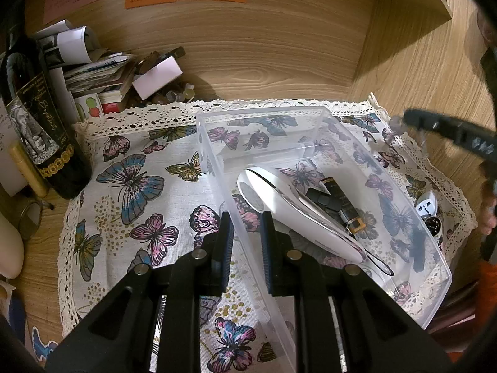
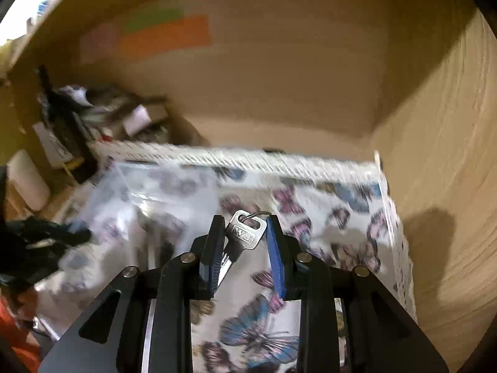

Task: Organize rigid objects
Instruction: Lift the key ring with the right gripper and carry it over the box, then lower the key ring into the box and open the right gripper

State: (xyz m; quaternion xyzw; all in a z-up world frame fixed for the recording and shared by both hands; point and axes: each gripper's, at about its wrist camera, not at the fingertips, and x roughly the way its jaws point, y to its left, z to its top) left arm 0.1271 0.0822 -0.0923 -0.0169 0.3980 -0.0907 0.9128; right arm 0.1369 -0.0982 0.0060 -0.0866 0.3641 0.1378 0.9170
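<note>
While straddling the near wall of the clear bin [image 1: 323,115], left claw [image 1: 247,236] apart, gripping nothing. Bin light, stiff, slippery; white handheld device [image 1: 298,214] inside, right of claw. Wood wall close ahead and right. Key [image 2: 245,233], small, hard, slick, between right claw [image 2: 245,242] pads, seemingly loose; clamp on head.

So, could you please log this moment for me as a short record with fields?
left claw: straddles the near wall of the clear bin
right claw: carries a silver key by its blade
bin contents: white handheld device, small black items
outside bin: white plug adapter
surface: butterfly cloth
</note>
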